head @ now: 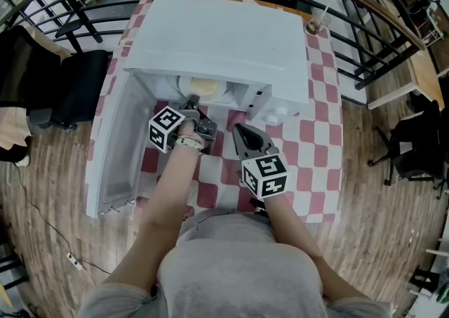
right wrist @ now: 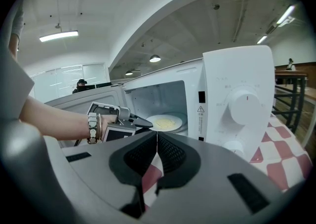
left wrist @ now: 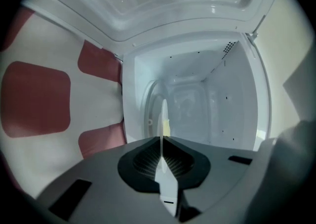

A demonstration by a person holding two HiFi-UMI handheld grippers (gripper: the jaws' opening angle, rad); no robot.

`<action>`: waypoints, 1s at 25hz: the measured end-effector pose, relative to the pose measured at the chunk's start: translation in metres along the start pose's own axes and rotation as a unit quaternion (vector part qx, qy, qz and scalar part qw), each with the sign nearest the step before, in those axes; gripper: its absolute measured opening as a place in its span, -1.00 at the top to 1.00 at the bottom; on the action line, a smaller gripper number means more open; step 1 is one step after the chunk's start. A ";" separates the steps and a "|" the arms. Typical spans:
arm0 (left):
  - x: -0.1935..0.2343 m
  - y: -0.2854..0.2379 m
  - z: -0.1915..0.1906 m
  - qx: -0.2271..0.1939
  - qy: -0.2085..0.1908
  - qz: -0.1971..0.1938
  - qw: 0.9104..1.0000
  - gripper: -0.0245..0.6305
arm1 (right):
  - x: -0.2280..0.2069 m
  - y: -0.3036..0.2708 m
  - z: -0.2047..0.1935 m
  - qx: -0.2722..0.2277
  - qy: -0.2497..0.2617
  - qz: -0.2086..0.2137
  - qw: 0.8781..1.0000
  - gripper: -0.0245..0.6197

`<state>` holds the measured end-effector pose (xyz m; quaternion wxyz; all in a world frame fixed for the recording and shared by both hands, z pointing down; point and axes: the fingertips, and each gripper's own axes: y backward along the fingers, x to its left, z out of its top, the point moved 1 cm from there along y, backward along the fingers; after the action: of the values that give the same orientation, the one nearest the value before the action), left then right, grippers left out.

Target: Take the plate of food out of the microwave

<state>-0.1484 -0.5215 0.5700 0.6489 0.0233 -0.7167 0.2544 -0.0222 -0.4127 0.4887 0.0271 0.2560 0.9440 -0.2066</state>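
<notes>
Plate [right wrist: 177, 118] sits half hidden inside microwave [head: 224, 36], left tongs [left wrist: 161, 141] clamped on its rim, right tongs [right wrist: 157, 136] closed empty.

Open-plan office-like hall, arched white ceiling [right wrist: 148, 10], strip light [right wrist: 58, 35], black railing [head: 382, 15], office chair [head: 410, 144], wood-plank floor [head: 49, 190]

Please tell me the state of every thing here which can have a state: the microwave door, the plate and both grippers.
Microwave door: open.
Plate: inside the microwave, carrying yellow food, gripped at its rim.
Left gripper: shut on the plate's rim.
Right gripper: shut, empty, outside the microwave.
</notes>
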 end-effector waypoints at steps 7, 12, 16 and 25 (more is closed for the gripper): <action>0.000 0.005 -0.003 -0.005 -0.003 -0.027 1.000 0.87 | -0.001 0.004 0.002 -0.005 0.002 -0.004 1.000 0.84; -0.010 0.010 -0.004 -0.006 -0.010 -0.042 0.999 0.87 | 0.001 0.006 0.008 -0.019 0.006 -0.005 1.000 0.84; -0.013 0.018 -0.006 -0.006 -0.008 -0.047 0.999 0.87 | 0.008 0.008 0.013 -0.030 0.010 -0.002 1.000 0.85; -0.016 0.036 -0.011 -0.006 -0.009 -0.053 0.999 0.87 | 0.023 0.014 0.024 -0.054 0.027 0.001 0.998 0.85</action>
<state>-0.1485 -0.4907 0.5434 0.6552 0.0594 -0.7219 0.2148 -0.0361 -0.4004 0.4578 0.0158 0.2606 0.9539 -0.1482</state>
